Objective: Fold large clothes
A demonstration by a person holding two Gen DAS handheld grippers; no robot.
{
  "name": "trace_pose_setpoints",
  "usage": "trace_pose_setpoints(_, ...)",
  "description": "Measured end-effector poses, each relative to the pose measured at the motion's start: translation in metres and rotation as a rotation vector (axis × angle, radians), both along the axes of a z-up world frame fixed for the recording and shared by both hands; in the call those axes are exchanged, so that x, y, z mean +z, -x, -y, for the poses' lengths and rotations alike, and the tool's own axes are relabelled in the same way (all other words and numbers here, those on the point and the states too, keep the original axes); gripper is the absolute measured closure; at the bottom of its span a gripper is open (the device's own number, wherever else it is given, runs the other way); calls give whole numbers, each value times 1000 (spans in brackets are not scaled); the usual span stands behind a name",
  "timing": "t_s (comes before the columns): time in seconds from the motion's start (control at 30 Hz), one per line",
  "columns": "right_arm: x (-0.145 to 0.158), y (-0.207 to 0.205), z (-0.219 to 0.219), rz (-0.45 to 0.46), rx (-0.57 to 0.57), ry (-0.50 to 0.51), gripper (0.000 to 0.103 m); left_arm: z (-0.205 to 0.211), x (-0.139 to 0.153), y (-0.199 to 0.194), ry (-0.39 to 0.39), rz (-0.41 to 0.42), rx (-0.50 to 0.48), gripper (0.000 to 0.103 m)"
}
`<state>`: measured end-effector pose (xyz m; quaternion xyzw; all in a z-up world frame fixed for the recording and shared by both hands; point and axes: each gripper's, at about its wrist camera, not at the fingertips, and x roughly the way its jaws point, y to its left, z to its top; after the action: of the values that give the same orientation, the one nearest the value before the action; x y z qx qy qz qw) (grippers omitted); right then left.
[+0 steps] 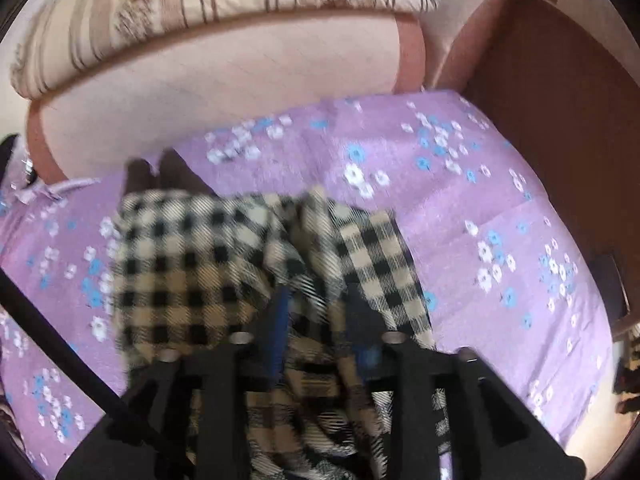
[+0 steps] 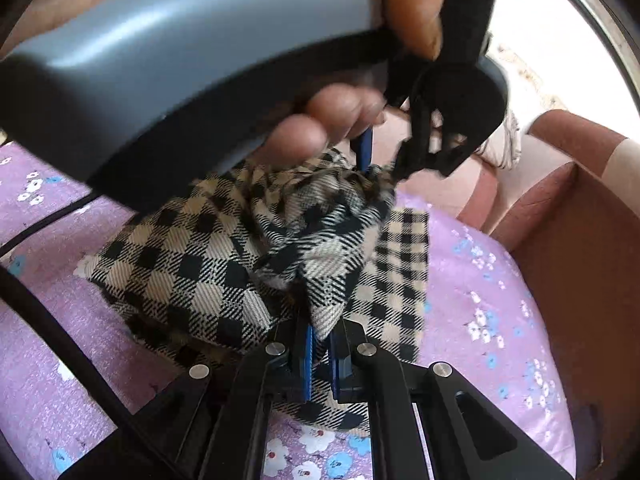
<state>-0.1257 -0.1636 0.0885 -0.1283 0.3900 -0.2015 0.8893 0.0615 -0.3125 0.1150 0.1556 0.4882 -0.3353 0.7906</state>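
A beige-and-black checked garment [image 1: 192, 248] lies bunched on a purple flowered sheet [image 1: 460, 208]. In the left wrist view my left gripper [image 1: 320, 300] hovers over the garment's middle, its blue-padded fingers [image 1: 282, 320] apart, with loose cloth between and below them. In the right wrist view my right gripper [image 2: 322, 332] is shut on a raised fold of the checked garment [image 2: 192, 264]. Across the heap, a person's hand [image 2: 320, 132] holds the left gripper's grey handle [image 2: 160, 60], whose tips [image 2: 366, 152] sit at the top of the cloth.
A pink cushioned backrest [image 1: 240, 76] with a striped pillow [image 1: 200, 0] on it runs behind the sheet. A brown board or box wall [image 1: 560, 120] borders the right side [image 2: 580, 260]. A black cable [image 1: 60, 344] crosses the sheet at the left.
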Motion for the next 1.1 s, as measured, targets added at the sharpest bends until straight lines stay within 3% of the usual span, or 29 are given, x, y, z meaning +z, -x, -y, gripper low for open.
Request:
trace_pose_setpoints(0.13, 1, -3, 24, -25, 7, -50, 96, -19, 23, -10, 49, 1, 40, 58)
trace_pose_setpoints(0.23, -5, -3, 36, -48, 11, -168, 95, -43, 41, -19, 81, 28, 95, 58)
trace_pose_setpoints(0.33, 12, 11, 61, -36, 23, -355, 77, -75, 52, -18, 80, 92, 124, 57)
trace_pose_setpoints(0.37, 20, 19, 67, -16, 18, -416, 67, -90, 53, -15, 78, 114, 136, 55)
trace_pose_setpoints(0.5, 49, 46, 116, 155, -77, -620, 46, -137, 41, -1, 35, 173, 172, 52)
trace_pose_setpoints(0.63, 53, 35, 165, 275, -139, -783, 45, -168, 16, 18, -12, 175, 180, 52)
trace_pose_setpoints(0.77, 29, -16, 184, 246, -100, -992, 44, -182, -5, 36, -22, 139, 183, 52)
trace_pose_setpoints(0.87, 3, -46, 177, 151, -108, -1030, 40, -185, -14, 45, -10, 103, 187, 52)
trace_pose_setpoints(0.9, -5, -54, 174, 123, -106, -1029, 45, -183, -17, 46, -14, 101, 186, 52)
trace_pose_setpoints(0.93, -11, -60, 171, 104, -99, -1034, 60, -180, -18, 49, -22, 101, 184, 52)
trace_pose_setpoints(0.97, -14, -64, 168, 85, -99, -1036, 89, -176, -18, 51, -25, 105, 180, 52)
trace_pose_setpoints(1.1, 20, -53, 177, 169, -87, -962, 92, -161, -12, 57, -5, 129, 149, 52)
